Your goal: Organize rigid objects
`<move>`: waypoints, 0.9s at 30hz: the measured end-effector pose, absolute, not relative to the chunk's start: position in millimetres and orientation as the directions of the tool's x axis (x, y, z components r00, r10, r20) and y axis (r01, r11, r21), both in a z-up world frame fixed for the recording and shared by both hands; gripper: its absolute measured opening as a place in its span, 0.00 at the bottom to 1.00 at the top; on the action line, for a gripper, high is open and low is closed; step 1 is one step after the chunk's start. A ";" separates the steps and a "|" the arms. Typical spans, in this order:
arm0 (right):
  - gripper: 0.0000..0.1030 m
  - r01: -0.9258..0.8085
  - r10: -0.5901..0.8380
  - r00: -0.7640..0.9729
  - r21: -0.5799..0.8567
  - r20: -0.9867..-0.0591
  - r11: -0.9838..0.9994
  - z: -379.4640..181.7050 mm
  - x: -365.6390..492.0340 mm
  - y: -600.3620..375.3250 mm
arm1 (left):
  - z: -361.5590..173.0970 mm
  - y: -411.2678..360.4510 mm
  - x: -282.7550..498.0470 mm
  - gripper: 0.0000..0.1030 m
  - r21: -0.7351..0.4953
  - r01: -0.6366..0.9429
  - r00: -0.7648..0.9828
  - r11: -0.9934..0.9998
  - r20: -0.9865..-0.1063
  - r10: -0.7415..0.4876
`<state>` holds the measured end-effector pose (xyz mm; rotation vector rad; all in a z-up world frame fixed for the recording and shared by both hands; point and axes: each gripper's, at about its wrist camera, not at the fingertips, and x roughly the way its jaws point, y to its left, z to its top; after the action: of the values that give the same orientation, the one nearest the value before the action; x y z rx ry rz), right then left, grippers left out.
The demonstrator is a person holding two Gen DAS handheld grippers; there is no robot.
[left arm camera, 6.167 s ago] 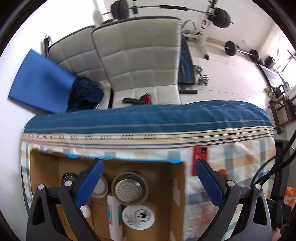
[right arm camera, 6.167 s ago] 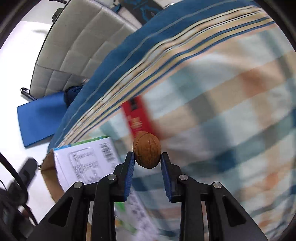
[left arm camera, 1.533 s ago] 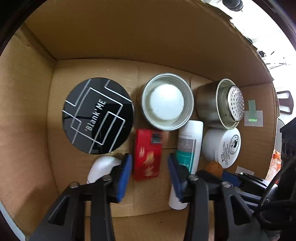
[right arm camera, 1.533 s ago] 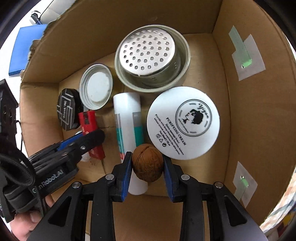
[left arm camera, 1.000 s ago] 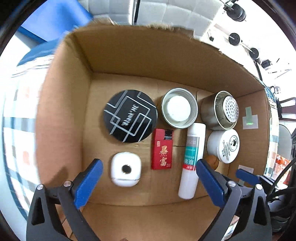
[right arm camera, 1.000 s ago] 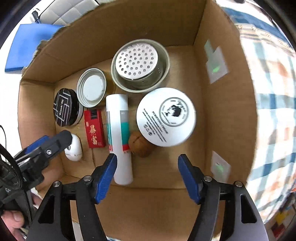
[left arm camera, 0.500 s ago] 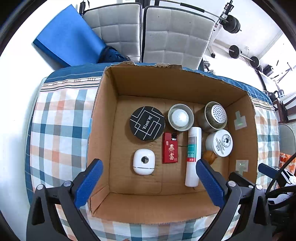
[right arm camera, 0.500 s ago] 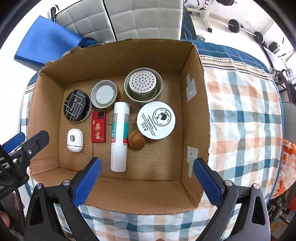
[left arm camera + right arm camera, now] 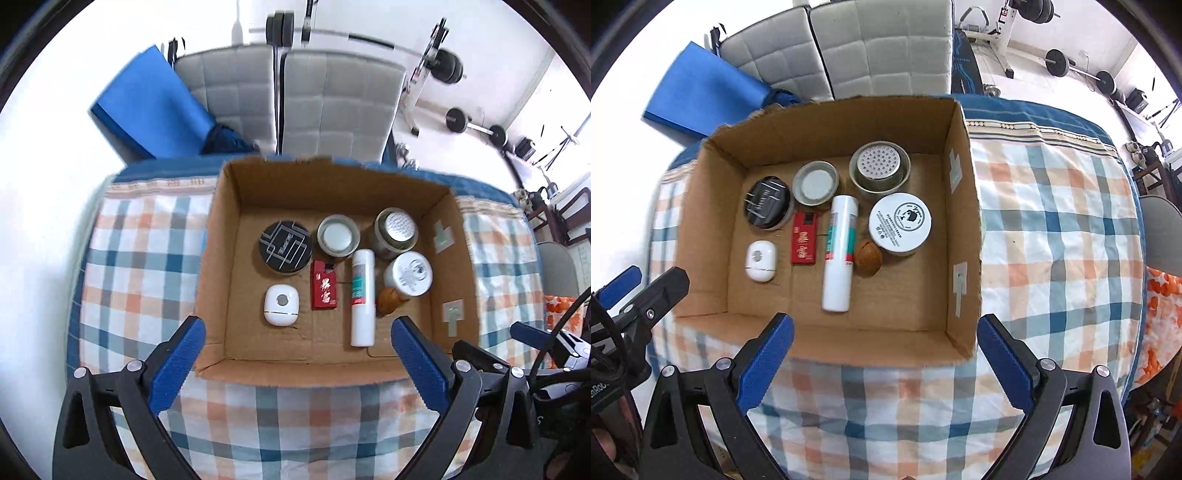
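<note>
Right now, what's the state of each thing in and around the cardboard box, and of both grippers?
Brown cardboard box: open-topped.
White plastic tube: lying flat.
Brown walnut: loose, beside the tube.
White cream jar: lidded, upright.
Red flat packet: lying flat.
Left gripper: open, empty.
Right gripper: open, empty.

Both wrist views are bright, with even daylight that blows the floor and walls around the cardboard box [image 9: 218, 258] to near white. Shadows inside the box are soft and short. Fisheye bending curves the checked tablecloth [image 9: 1052, 229] away from the box, and slight motion blur softens its outer squares.
</note>
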<state>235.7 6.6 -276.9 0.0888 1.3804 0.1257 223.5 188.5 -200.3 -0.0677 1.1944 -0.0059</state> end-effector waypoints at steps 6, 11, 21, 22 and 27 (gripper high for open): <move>0.98 -0.019 0.189 0.271 0.191 -0.944 0.981 -221.2 197.5 -14.4 | -139.8 181.8 190.1 1.00 -0.067 -0.012 0.469 0.998 -0.881 -0.053; 0.98 -0.017 0.190 0.355 0.197 -0.915 0.980 -174.0 163.2 -28.8 | -96.3 180.6 166.1 1.00 -0.069 -0.002 0.525 0.998 -0.849 -0.057; 0.98 -0.044 0.192 0.465 0.194 -0.864 0.980 -89.8 104.7 -45.4 | -44.0 170.4 116.5 1.00 -0.061 0.021 0.585 0.998 -0.809 -0.062; 0.98 -0.046 0.197 0.472 0.199 -0.859 0.979 -83.8 99.8 -46.8 | -39.1 169.3 111.7 1.00 -0.059 0.021 0.591 0.998 -0.805 -0.060; 0.98 -0.051 0.202 0.499 0.204 -0.843 0.978 -58.0 76.8 -53.2 | -20.8 167.1 96.3 1.00 -0.077 0.023 0.615 0.997 -0.785 -0.075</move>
<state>76.8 -53.2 -58.0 0.1593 1.0377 0.1536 96.3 167.1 -20.8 -0.0615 0.9066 -0.0565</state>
